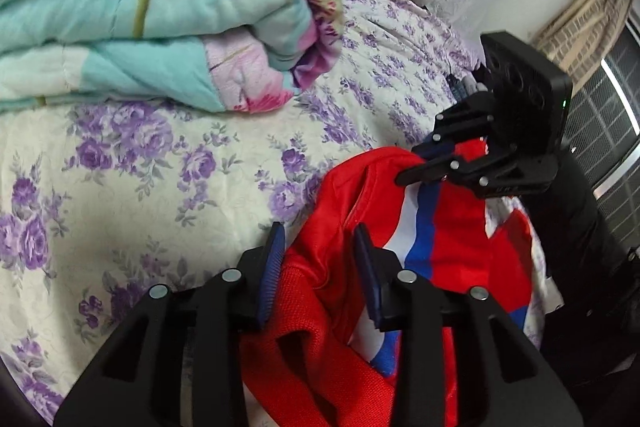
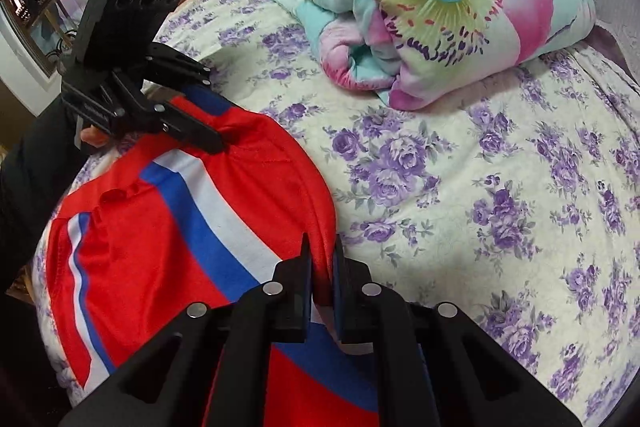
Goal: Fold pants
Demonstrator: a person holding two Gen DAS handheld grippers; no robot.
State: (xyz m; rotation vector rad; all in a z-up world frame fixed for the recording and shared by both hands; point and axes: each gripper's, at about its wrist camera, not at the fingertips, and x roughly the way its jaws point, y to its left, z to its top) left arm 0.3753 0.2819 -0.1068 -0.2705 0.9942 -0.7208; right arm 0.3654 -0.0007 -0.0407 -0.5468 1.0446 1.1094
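The pants [image 1: 448,235] are red with a blue and white side stripe and lie bunched on the floral bed sheet [image 1: 160,179]. My left gripper [image 1: 320,247] has its fingers apart with red cloth between them; the blue pads do not press the cloth. My right gripper [image 1: 412,163] is shut on a fold of the pants at their far edge. In the right wrist view the right gripper [image 2: 322,259] pinches the red edge of the pants [image 2: 168,227], and the left gripper [image 2: 216,131] stands over their far end.
A folded quilt [image 1: 160,19] in teal and pink lies on the bed behind the pants; it also shows in the right wrist view [image 2: 440,3]. Bare sheet [image 2: 480,187] stretches beside the pants. A window [image 1: 616,131] is beyond the bed edge.
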